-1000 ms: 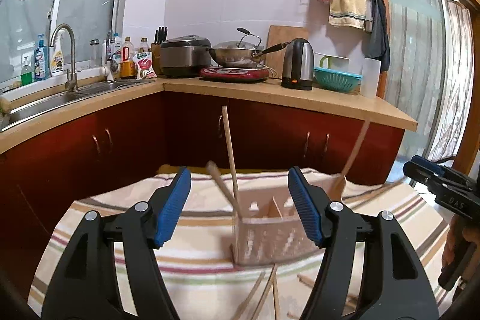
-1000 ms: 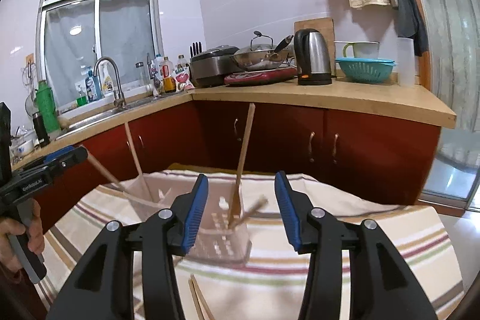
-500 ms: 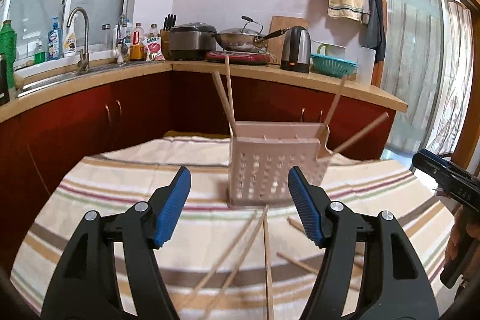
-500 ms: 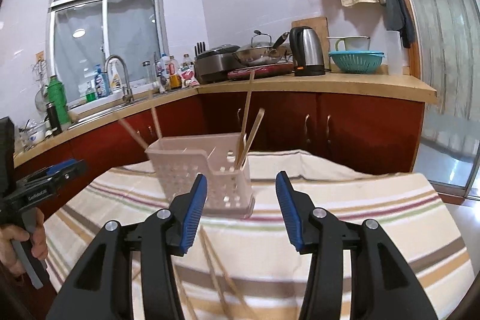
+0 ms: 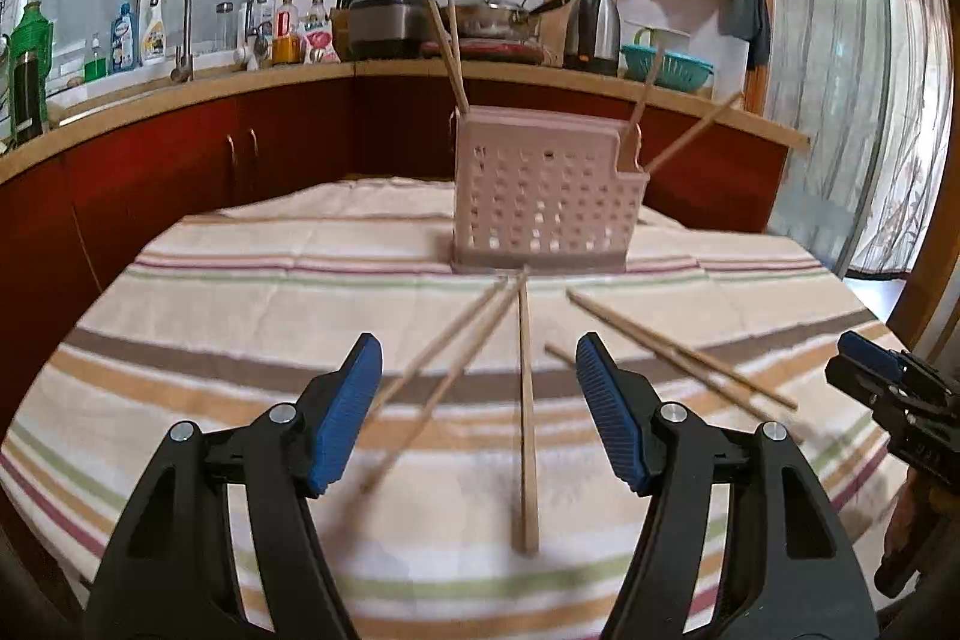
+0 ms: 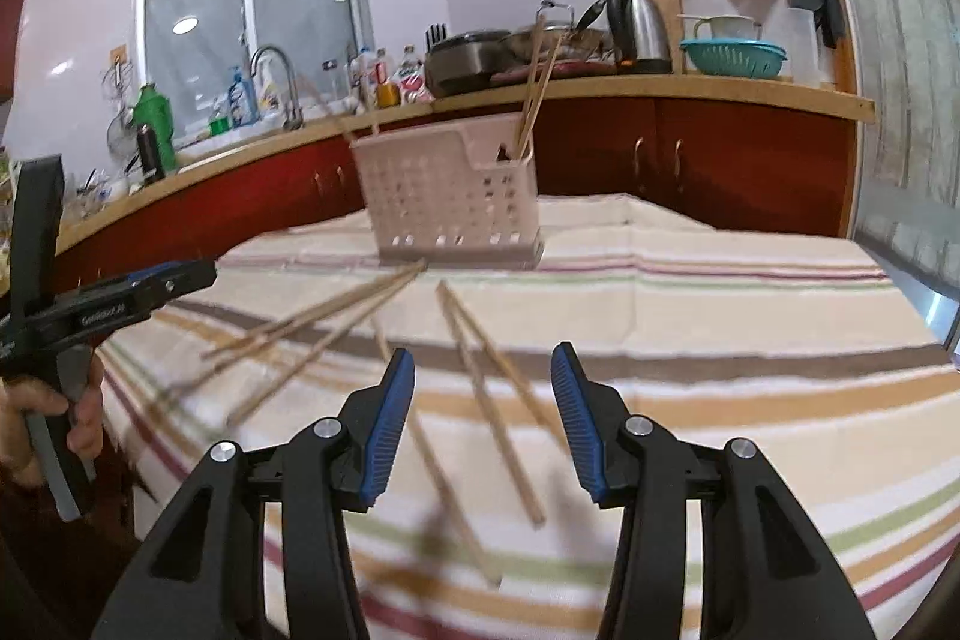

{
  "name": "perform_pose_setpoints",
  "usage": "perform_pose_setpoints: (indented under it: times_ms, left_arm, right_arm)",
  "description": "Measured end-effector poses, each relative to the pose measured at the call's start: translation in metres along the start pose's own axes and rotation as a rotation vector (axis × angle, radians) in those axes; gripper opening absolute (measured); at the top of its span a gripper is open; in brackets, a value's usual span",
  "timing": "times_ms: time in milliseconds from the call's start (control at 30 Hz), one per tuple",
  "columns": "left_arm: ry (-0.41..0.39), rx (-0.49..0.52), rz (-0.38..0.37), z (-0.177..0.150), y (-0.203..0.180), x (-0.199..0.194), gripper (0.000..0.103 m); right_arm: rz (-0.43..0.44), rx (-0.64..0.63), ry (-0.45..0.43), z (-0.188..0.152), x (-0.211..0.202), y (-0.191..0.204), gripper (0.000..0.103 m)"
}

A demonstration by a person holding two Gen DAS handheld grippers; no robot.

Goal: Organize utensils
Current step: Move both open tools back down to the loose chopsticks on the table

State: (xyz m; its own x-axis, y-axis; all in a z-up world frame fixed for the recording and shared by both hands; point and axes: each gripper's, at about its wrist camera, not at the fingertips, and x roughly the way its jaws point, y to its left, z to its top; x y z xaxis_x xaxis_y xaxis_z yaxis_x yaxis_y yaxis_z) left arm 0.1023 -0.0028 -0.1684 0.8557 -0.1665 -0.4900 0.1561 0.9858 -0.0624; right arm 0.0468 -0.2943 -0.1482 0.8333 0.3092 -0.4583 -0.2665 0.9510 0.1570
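A pale pink perforated utensil basket (image 5: 540, 202) (image 6: 450, 196) stands upright on the striped tablecloth (image 5: 240, 316) (image 6: 720, 340), with a few wooden chopsticks (image 5: 447, 52) (image 6: 537, 82) leaning out of its ends. Several loose chopsticks (image 5: 527, 400) (image 6: 480, 388) lie fanned on the cloth in front of it. My left gripper (image 5: 479, 406) hovers open above them, one chopstick running between its blue pads. My right gripper (image 6: 483, 418) is open too, low over a pair of chopsticks (image 6: 504, 436). Nothing is held. Each gripper shows at the edge of the other's view.
A red-fronted counter (image 5: 240, 112) wraps round behind the table, with a sink and tap (image 5: 174, 22), bottles, rice cooker, wok, kettle (image 5: 594, 28) and teal colander (image 6: 732, 55). A curtained door (image 5: 840, 100) is at the right. A hand (image 6: 36, 412) holds the left gripper.
Both grippers have sunk toward the cloth and pulled back from the basket, which now sits farther off. The loose chopsticks have come fully into view beneath the open jaws.
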Motion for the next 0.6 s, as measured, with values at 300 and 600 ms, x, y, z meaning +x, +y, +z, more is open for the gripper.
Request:
perform_pose_setpoints:
  times_ms: [300,600]
  left_arm:
    - [0.049,0.005,-0.016,-0.032,-0.008,-0.001,0.066]
    - [0.105,0.008,-0.022,-0.053,-0.011,0.008,0.066]
  right_arm:
    - [0.04,-0.023,0.07,-0.037,-0.001,0.004,0.038]
    - [0.037,-0.015,0.123,-0.06,0.003,0.0,0.03]
